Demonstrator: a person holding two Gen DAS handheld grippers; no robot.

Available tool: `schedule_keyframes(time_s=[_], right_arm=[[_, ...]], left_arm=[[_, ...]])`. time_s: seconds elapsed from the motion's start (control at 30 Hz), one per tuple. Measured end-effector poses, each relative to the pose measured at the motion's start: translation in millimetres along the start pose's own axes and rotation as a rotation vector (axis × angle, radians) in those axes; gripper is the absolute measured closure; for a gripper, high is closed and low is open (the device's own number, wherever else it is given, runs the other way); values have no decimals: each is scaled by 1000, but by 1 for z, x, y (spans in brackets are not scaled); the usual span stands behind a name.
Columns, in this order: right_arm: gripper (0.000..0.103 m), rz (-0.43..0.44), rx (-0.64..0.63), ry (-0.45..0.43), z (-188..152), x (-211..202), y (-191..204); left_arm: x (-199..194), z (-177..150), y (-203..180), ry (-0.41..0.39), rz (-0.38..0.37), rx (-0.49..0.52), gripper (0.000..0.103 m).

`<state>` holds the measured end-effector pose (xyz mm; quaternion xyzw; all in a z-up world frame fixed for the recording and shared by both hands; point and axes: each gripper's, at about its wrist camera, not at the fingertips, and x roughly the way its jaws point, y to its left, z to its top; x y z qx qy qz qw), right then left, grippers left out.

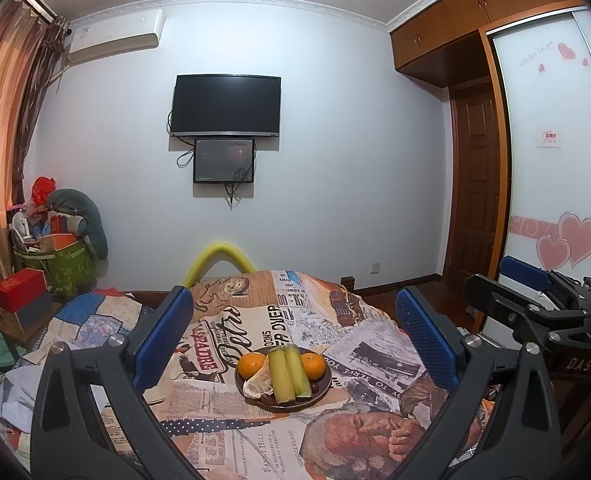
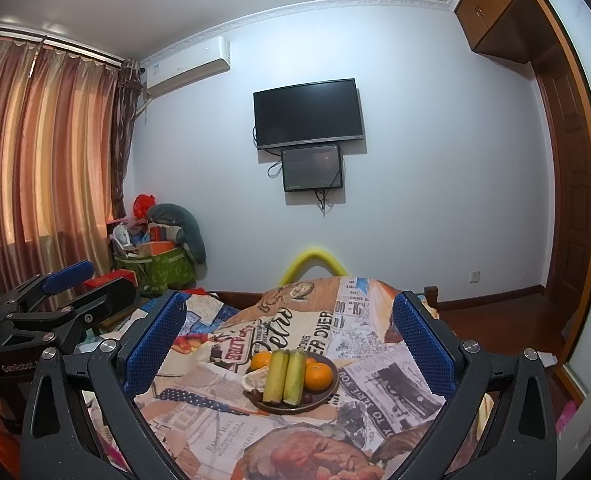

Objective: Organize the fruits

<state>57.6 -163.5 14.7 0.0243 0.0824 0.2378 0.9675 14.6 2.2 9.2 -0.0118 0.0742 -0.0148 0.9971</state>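
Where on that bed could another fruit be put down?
The newspaper-print cover lies bare around the plate: nearer the grippers, beyond it toward the yellow foam, and to both sides. The plate itself is crowded with two oranges, two green sticks and a peeled piece.

Bed w/ newsprint cloth [image 1: 263, 432], fruit plate [image 1: 322, 391]

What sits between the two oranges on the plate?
Two green stalk pieces lie side by side between the left orange and the right orange on the dark plate. Both wrist views show it.
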Motion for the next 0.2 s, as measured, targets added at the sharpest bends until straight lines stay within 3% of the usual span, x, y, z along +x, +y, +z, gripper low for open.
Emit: schedule_keyframes(time_s=[0.2], right_arm=[[0,-5,5,16,-3,5,-4]], left_arm=[[8,-3,4,15,-6,-11,0]])
